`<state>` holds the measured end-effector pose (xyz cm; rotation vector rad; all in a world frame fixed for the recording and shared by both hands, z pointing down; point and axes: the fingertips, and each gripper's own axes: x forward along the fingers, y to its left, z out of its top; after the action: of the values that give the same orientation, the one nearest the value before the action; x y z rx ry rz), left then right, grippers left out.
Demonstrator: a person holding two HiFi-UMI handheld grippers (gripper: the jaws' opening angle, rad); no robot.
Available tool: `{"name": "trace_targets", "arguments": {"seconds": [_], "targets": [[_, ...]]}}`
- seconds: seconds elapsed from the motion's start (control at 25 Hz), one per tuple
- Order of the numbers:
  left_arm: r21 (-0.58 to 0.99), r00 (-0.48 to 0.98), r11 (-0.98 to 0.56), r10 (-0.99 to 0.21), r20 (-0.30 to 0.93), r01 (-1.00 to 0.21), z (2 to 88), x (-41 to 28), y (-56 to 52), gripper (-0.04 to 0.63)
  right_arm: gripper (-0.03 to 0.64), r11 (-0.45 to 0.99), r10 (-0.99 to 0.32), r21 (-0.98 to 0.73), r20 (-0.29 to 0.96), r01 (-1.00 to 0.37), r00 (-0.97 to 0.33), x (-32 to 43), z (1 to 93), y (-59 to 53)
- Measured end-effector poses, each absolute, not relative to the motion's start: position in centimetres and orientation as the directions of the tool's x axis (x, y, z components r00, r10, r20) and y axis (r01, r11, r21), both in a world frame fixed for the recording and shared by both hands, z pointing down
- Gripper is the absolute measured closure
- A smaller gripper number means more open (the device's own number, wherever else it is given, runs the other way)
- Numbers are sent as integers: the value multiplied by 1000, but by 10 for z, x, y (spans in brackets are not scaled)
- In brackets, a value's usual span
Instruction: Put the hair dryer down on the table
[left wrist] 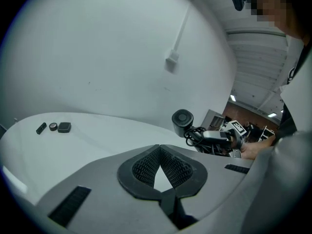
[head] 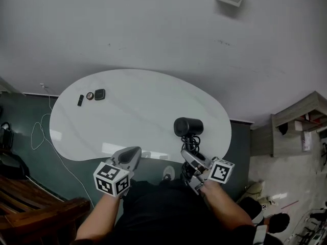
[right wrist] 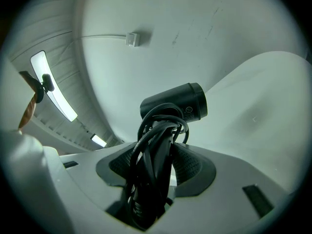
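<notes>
A black hair dryer with its cord wound round the handle hangs over the near right part of the white oval table. My right gripper is shut on the corded handle, and the barrel points away from me. In the right gripper view the dryer barrel rises above the jaws of the right gripper, with the cord filling the gap. I cannot tell whether the dryer touches the table. My left gripper is shut on nothing at the table's near edge. The left gripper view shows that gripper, the dryer and the right gripper.
Three small dark items lie at the table's far left, also in the left gripper view. A white cable trails on the floor at left, beside a wooden bench. A shelf unit stands at right.
</notes>
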<state>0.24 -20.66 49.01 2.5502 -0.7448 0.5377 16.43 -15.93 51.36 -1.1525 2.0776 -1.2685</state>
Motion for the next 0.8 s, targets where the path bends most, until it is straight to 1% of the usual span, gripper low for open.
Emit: {"name": "trace_targets", "arguments": {"seconds": [0.2, 0.44, 0.64, 0.8], "targets": [[291, 776, -755, -422, 468, -587, 487, 15, -234, 578, 411, 228, -822, -877, 59, -422, -566, 173, 518, -187], [297, 786, -773, -384, 484, -561, 498, 21, -254, 578, 411, 209, -834, -866, 84, -455, -545, 175, 519, -205], [282, 811, -823, -317, 492, -493, 495, 27, -283, 578, 411, 152, -872, -853, 122, -500, -474, 175, 521, -224], [260, 822, -860, -268, 502, -439, 492, 27, -308, 578, 411, 74, -896, -824, 193, -562, -400, 176, 528, -236]]}}
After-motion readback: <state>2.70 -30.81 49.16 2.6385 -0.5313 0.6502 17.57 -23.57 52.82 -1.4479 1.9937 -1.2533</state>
